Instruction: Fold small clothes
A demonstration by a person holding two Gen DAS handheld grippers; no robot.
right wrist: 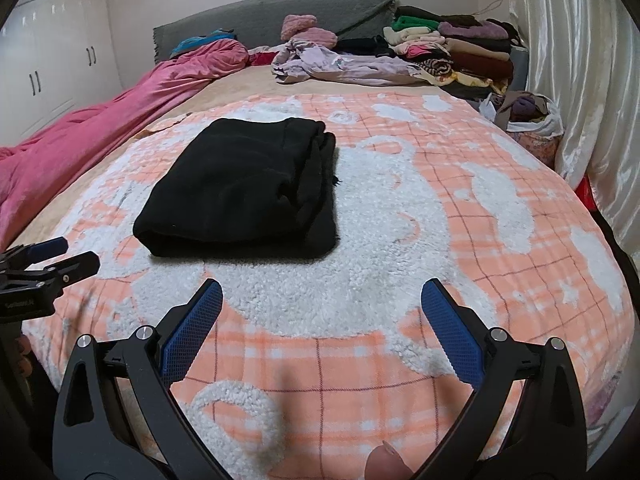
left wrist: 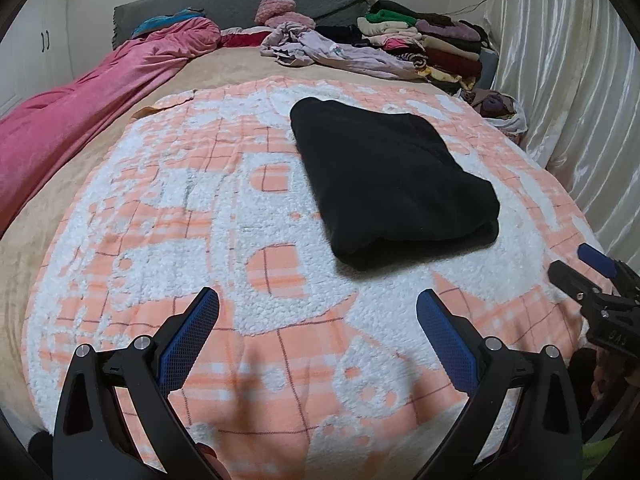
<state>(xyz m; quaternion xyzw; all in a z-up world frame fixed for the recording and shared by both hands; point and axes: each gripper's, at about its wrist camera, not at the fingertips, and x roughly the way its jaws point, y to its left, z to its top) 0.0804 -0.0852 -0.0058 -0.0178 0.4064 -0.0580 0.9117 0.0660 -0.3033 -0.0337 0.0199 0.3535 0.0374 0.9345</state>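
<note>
A black garment [left wrist: 390,178] lies folded into a thick rectangle on the orange-and-white blanket [left wrist: 200,216]; it also shows in the right wrist view [right wrist: 244,192]. My left gripper [left wrist: 318,304] is open and empty, held above the blanket short of the garment's near edge. My right gripper [right wrist: 322,294] is open and empty, above the blanket to the near right of the garment. The right gripper shows at the right edge of the left wrist view [left wrist: 576,266], and the left gripper at the left edge of the right wrist view [right wrist: 64,254].
A crumpled lilac garment [left wrist: 328,50] lies at the far end of the bed. A stack of folded clothes [left wrist: 436,40] stands far right, with a bag of clothes [left wrist: 500,110] by the curtain [left wrist: 560,80]. A pink duvet [left wrist: 80,120] runs along the left side.
</note>
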